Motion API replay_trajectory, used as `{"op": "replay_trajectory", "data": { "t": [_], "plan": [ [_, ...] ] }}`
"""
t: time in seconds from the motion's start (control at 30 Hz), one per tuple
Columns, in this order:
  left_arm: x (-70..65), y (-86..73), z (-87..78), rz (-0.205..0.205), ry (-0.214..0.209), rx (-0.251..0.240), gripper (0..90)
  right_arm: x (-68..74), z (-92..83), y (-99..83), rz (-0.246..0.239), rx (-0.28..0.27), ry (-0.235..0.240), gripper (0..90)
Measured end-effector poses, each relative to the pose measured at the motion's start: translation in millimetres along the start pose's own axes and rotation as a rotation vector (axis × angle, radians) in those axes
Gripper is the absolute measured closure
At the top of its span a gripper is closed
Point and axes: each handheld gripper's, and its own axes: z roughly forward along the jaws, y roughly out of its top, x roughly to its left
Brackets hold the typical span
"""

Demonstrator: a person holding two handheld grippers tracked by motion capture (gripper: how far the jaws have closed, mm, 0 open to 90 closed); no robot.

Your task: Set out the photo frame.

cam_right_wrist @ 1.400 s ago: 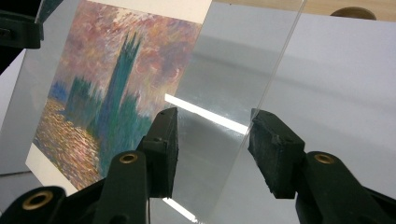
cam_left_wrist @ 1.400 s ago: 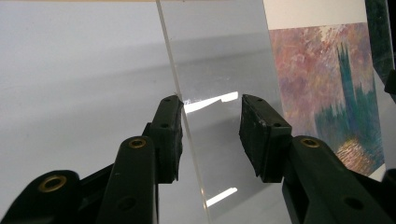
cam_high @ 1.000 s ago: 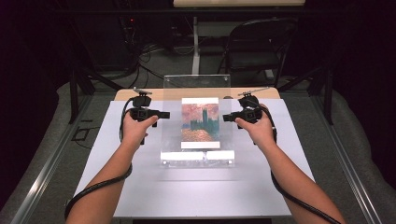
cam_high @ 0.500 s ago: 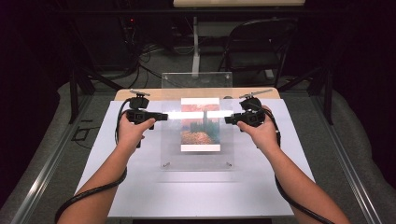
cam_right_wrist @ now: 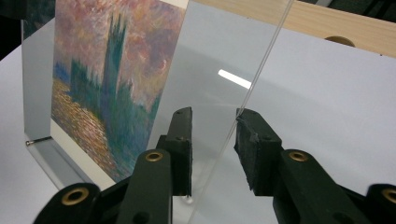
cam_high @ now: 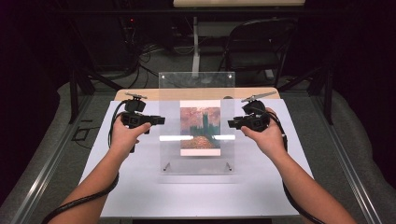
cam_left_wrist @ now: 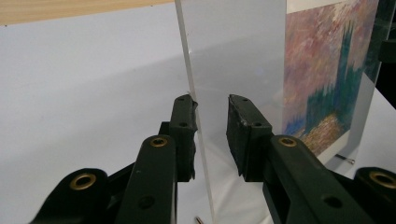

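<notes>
- I'm reading no writing: the clear frame is showing a painted print, towers against pink sky.
- My left gripper and right gripper have been closing around its side edges, pads not yet pressing.

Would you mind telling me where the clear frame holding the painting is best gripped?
Grip the clear frame by its bare side margins, one gripper from each side, jaws straddling the thin edge. It stands tilted, and the painting covers only the middle, so the edges are free. The left gripper and right gripper already straddle them.
</notes>
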Motion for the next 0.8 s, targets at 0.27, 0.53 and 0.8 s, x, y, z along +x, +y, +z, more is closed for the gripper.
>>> {"op": "replay_trajectory", "data": {
  "t": [0.27,0.53,0.8],
  "plan": [
    [-8.0,-7.3,-14.0,0.032,-0.015,0.013,73.4,7.9,-14.1,-5.4,-0.024,0.004,0.014,72.3],
    [-15.2,-17.2,-26.2,0.062,-0.038,0.018,74.9,14.3,-27.8,-11.0,-0.039,0.022,0.049,73.9],
    [-23.5,-30.7,-37.0,0.087,-0.054,0.011,74.9,24.3,-39.7,-19.9,-0.060,0.028,0.061,74.7]
  ]
}}
